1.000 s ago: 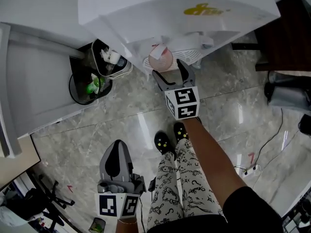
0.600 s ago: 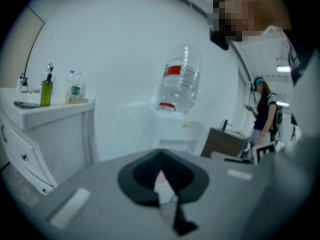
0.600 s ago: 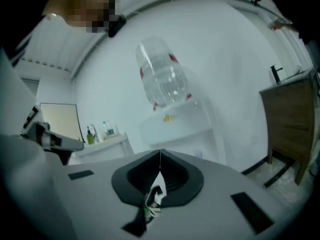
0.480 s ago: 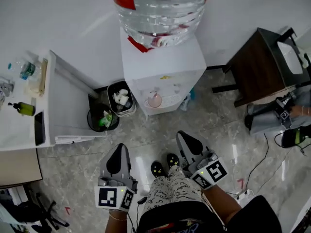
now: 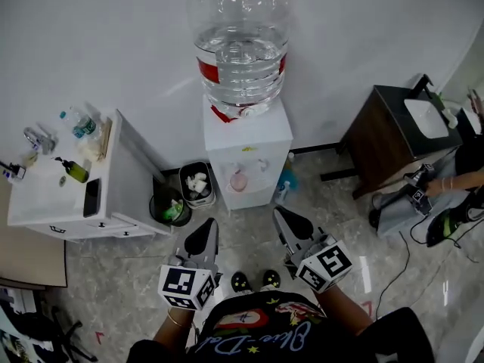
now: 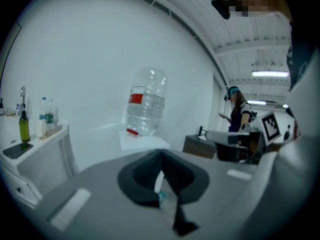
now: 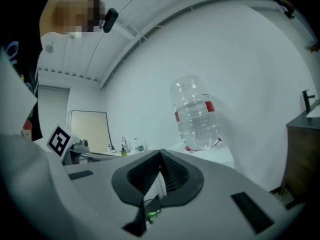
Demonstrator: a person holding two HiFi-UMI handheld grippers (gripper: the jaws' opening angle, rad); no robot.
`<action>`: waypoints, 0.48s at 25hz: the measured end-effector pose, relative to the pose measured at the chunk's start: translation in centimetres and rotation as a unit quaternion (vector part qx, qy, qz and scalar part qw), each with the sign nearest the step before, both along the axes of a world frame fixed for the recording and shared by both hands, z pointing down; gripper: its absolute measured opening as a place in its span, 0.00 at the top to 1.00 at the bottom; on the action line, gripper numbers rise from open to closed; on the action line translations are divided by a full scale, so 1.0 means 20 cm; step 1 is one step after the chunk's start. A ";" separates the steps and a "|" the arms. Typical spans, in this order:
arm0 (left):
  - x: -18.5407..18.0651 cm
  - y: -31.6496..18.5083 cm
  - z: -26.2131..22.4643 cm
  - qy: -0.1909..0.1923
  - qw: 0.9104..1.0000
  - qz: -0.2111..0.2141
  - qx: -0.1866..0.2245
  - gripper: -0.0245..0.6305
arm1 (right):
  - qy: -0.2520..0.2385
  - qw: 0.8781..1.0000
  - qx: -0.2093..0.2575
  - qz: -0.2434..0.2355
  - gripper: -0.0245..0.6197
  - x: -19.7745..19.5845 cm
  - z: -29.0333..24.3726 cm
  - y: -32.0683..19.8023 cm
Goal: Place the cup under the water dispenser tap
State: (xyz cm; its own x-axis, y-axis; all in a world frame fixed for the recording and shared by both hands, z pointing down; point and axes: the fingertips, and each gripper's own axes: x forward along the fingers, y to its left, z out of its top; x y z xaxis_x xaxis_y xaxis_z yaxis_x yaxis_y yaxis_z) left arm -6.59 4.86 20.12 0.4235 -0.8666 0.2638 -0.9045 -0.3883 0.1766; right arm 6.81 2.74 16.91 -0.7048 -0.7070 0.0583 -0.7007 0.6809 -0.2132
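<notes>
The cup [image 5: 240, 180] is sitting in the front recess of the dispenser [image 5: 253, 138], just above the middle of the head view. The taps over it are too small to line up with it. Both grippers are hanging lower in the frame, well apart from the cup, which is lying above and between them. The left gripper [image 5: 203, 242] is showing below and left of the cup, and the right gripper [image 5: 291, 229] below and right of it. Both are pointing up the frame toward the dispenser.

In the left gripper view the jaws are standing together, pad on pad, gripping and touching no object, with the bottle [image 6: 145, 104] rising beyond them. In the right gripper view the jaws are likewise pressing together on themselves, with the bottle [image 7: 196, 116] standing above and right of their tips.

Two bins [image 5: 181, 195] are standing just left of the dispenser's foot.
</notes>
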 end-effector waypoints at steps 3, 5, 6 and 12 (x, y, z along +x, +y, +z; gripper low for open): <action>0.04 -0.03 -0.07 0.012 1.000 -0.005 0.027 0.97 | 0.008 1.000 0.000 0.001 0.94 0.09 -0.02 0.03; 0.09 -0.02 -0.08 0.011 1.000 0.007 0.028 0.97 | -0.003 1.000 -0.011 0.018 0.94 0.14 0.00 0.05; 0.12 -0.01 -0.07 0.001 0.999 0.018 0.027 0.97 | -0.008 1.000 -0.014 0.026 0.94 0.17 0.00 0.06; 0.22 0.05 -0.08 -0.054 0.996 0.047 0.061 0.97 | -0.013 0.999 -0.029 0.033 0.94 0.21 0.06 0.11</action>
State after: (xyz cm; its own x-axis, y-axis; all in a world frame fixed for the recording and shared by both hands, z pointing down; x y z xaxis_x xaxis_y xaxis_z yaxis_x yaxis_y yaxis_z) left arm -2.09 5.88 18.45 0.4795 -0.8526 0.2076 -0.8741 -0.4849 0.0277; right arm 10.94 4.98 18.15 -0.6578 -0.7485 0.0836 -0.7380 0.6184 -0.2699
